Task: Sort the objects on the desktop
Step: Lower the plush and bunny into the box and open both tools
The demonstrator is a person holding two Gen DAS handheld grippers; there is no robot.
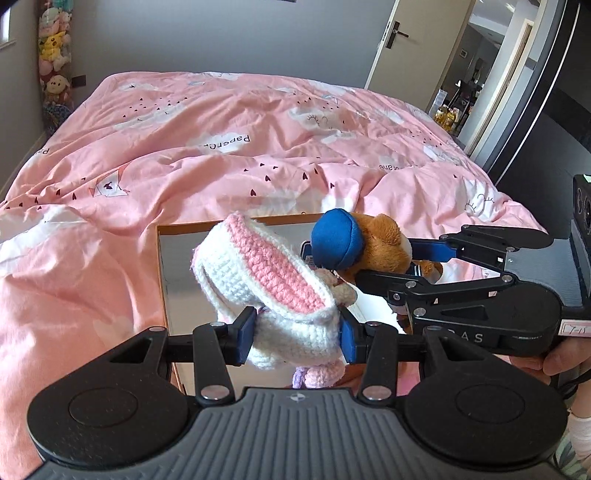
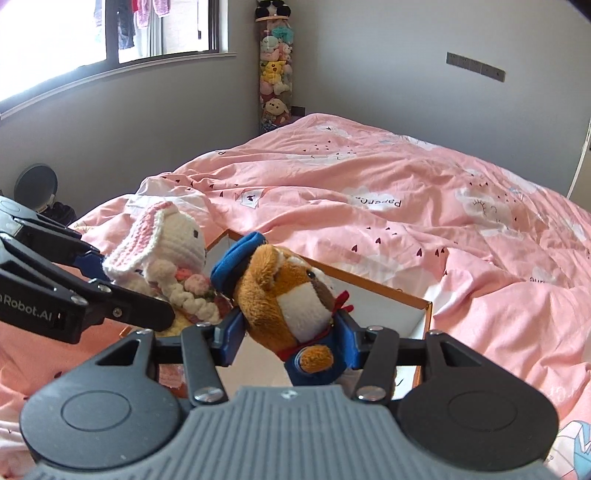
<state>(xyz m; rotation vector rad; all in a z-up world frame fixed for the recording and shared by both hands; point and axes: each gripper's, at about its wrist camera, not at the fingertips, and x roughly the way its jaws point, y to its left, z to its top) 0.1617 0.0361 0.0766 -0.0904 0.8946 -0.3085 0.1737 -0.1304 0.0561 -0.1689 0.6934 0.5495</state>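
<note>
Above orange-rimmed box, L tool grips crochet bunny, R tool grips bear.

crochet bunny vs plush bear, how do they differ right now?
The crochet bunny is white yarn with pink-lined ears; the plush bear is brown fur with a blue cap. The left gripper clamps the bunny, the right gripper clamps the bear. Both hang above the open box.

A pink quilt covers the bed; a tall column of plush toys stands in the corner near a window.
</note>
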